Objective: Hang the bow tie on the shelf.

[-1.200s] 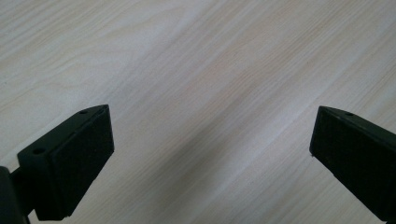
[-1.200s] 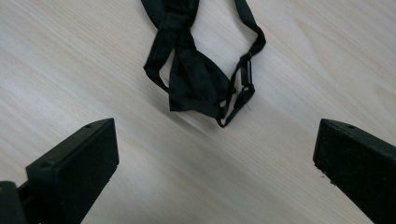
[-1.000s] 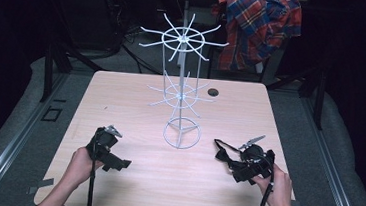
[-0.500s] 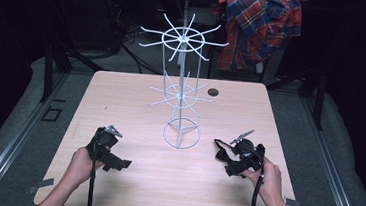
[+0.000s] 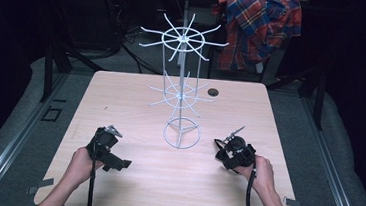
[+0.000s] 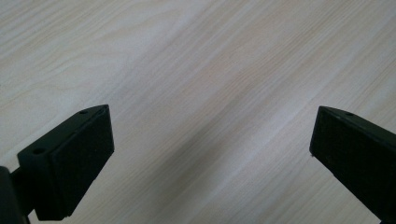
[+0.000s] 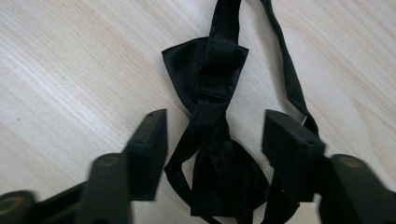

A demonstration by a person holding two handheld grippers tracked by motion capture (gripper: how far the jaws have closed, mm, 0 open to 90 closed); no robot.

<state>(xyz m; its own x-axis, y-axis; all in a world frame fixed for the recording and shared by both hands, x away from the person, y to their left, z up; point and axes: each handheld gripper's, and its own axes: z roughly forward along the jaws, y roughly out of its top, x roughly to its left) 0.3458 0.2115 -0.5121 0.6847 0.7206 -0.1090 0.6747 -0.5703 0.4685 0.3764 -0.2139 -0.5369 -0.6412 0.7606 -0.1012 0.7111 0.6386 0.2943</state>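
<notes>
Though no writing readable anywhere, right tongs (image 7: 212, 140) spread astride black bow tie (image 7: 212, 88), left tongs (image 6: 210, 154) spread over bare table (image 6: 210, 70).

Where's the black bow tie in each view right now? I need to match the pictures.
High view: bow tie lies near the table's right front, mostly hidden under the right gripper.
Left gripper view: bare wooden tabletop between its open jaws.
Right gripper view: bow tie centred between the open jaws.
Shared landmark: the pale wood grain.
</notes>
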